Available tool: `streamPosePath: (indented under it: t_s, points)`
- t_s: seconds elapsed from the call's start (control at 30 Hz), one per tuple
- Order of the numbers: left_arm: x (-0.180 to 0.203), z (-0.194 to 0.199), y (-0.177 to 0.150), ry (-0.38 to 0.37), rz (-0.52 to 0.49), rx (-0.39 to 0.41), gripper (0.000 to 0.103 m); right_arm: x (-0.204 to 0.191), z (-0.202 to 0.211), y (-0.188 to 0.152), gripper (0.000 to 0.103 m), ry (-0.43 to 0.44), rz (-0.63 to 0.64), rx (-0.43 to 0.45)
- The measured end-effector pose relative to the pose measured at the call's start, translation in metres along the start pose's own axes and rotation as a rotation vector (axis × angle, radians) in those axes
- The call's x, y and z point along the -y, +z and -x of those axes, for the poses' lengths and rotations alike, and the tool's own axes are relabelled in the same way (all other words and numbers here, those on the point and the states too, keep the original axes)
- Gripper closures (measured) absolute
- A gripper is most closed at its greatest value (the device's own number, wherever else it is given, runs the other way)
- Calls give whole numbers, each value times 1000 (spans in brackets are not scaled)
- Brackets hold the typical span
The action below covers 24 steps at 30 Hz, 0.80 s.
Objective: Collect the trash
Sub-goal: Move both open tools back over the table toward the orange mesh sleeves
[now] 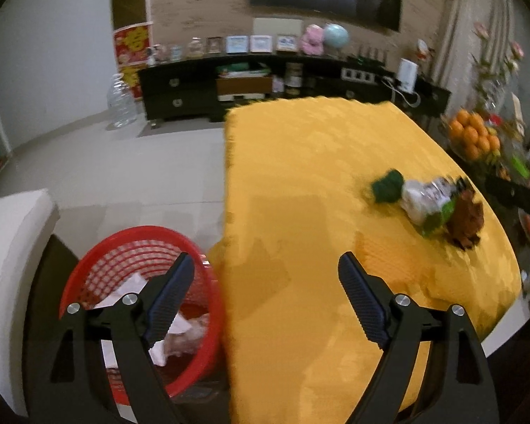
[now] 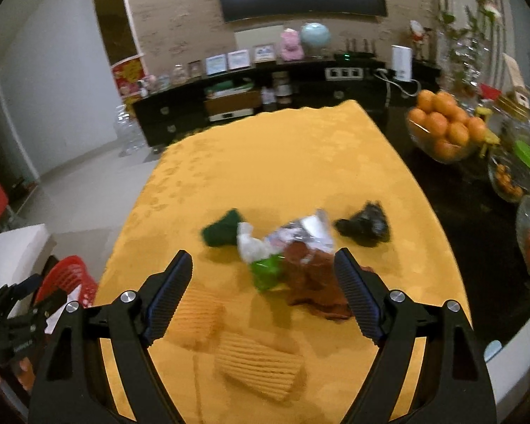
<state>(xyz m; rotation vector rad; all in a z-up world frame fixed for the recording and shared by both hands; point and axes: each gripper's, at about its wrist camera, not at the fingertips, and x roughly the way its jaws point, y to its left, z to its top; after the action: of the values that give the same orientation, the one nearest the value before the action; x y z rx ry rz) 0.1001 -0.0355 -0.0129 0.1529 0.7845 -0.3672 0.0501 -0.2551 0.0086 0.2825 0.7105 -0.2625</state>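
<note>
Several scraps lie bunched on your desk: a crinkled wrapper, a brown wad, a green lump at ten o'clock of it, a black one at two. All look light, soft and crushable; pinch the wrapper's bunched middle. Your right gripper and left gripper both hang wide open, empty. The red basket sits on a chair beside the yellow cloth.
</note>
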Motion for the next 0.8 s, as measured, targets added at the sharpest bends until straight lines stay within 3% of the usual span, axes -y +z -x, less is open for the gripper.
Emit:
streamPosePath:
  t_s: [0.5, 0.8]
  points:
    - [91, -55, -2, -146, -163, -103, 21, 35, 0, -7, 23, -28, -69, -25]
    - [114, -107, -4, -201, -149, -216, 21, 53, -3, -12, 23, -37, -110, -48]
